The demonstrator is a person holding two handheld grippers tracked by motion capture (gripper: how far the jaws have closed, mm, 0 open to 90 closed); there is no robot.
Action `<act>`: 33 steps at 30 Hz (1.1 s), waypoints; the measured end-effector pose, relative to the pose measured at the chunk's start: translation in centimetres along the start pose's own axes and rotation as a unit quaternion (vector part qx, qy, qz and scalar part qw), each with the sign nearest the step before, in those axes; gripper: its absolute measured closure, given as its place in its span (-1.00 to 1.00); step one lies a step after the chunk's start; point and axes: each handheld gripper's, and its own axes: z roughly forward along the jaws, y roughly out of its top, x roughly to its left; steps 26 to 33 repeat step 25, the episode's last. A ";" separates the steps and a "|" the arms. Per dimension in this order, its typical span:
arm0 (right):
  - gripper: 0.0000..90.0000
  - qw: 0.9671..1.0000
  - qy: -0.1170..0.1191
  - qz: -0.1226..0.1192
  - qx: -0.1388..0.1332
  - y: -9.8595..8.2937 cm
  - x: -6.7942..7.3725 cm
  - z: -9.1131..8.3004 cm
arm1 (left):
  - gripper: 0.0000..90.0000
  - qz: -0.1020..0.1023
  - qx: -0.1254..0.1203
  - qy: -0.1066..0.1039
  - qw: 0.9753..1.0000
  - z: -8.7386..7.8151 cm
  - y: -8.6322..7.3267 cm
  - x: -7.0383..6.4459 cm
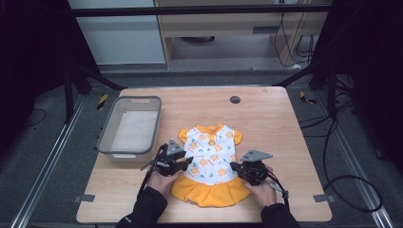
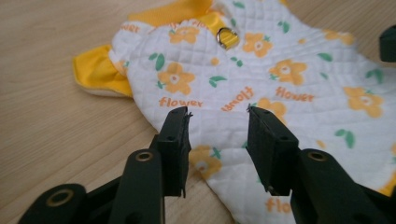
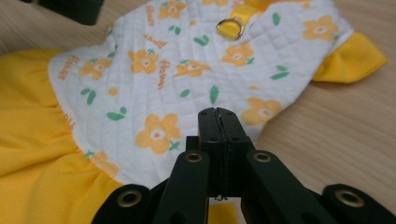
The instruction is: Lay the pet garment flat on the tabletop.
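Note:
A small dress (image 1: 211, 156) lies flat on the wooden table (image 1: 275, 123): white quilted top with orange flowers, yellow sleeves, collar and skirt. My left gripper (image 1: 188, 163) rests at the dress's left side. In the left gripper view its jaws stand open (image 2: 218, 112) over the white edge of the dress (image 2: 261, 70), with nothing between them. My right gripper (image 1: 236, 166) is at the dress's right side. Its jaws are shut (image 3: 218, 112) just above the white edge of the dress (image 3: 154, 70); no fabric shows between them. A metal ring (image 2: 227, 36) sits below the collar.
A grey plastic basket (image 1: 107, 130) stands at the table's left, close to my left hand. A small black round cap (image 1: 235, 99) is set in the table's far edge. Bare wood lies to the right of the dress and behind it.

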 end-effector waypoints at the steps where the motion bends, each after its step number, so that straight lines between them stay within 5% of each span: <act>1: 0.99 1.000 -0.003 0.003 -0.008 0.1 -0.2 -0.5 | 0.25 0.001 -0.005 -0.002 1.000 -0.5 0.0 0.0; 6: 0.82 0.999 -0.029 0.014 -0.031 -0.2 -1.7 -2.1 | -0.03 0.007 -0.026 -0.014 1.000 -3.3 -1.5 0.4; 16: 0.32 0.995 -0.076 0.046 -0.046 -1.5 -4.4 -4.7 | -0.28 0.011 -0.028 -0.011 0.999 -6.6 -5.0 1.4; 25: -0.09 0.991 -0.118 0.057 -0.040 -2.7 -5.8 -5.5 | -0.33 -0.008 -0.020 0.007 1.000 -8.1 -7.2 2.9; 33: -0.09 0.991 -0.118 0.057 -0.040 -2.7 -5.8 -5.5 | -0.33 -0.008 -0.020 0.007 1.000 -8.1 -7.2 2.9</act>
